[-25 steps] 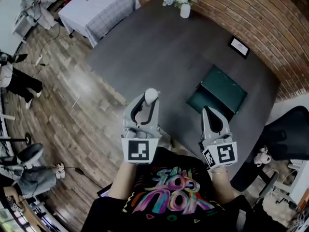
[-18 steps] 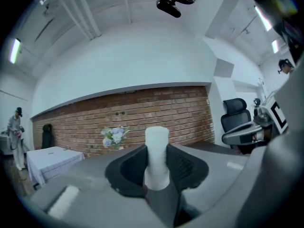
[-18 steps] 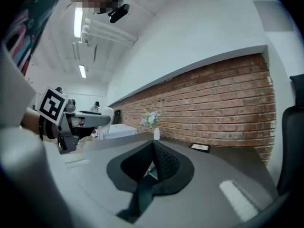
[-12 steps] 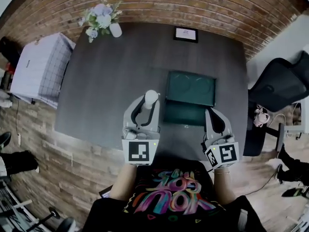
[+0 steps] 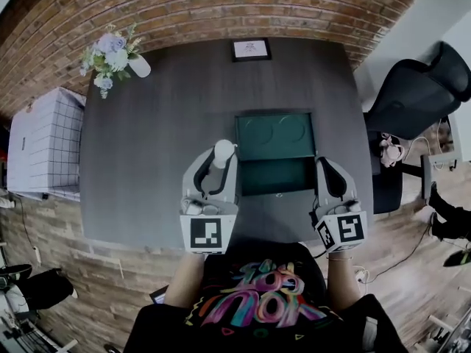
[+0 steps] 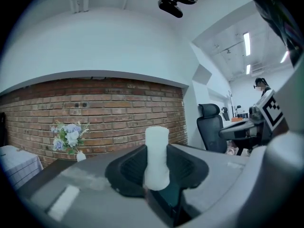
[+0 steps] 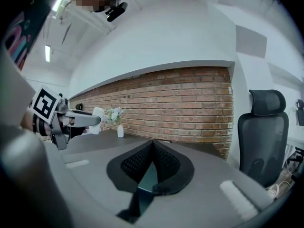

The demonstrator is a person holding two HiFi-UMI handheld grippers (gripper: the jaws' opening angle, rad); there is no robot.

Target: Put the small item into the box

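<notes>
The left gripper has its jaws clamped on the small white cylindrical item, which stands upright between them, its top above the jaw tips in the left gripper view. It is held over the dark grey tabletop, just left of the dark green open box, whose lid lies back toward the brick wall. The right gripper hovers at the box's right edge, its jaws pressed together with nothing between them. At the far side of the tabletop stand a white vase of pale flowers and a small framed picture
</notes>
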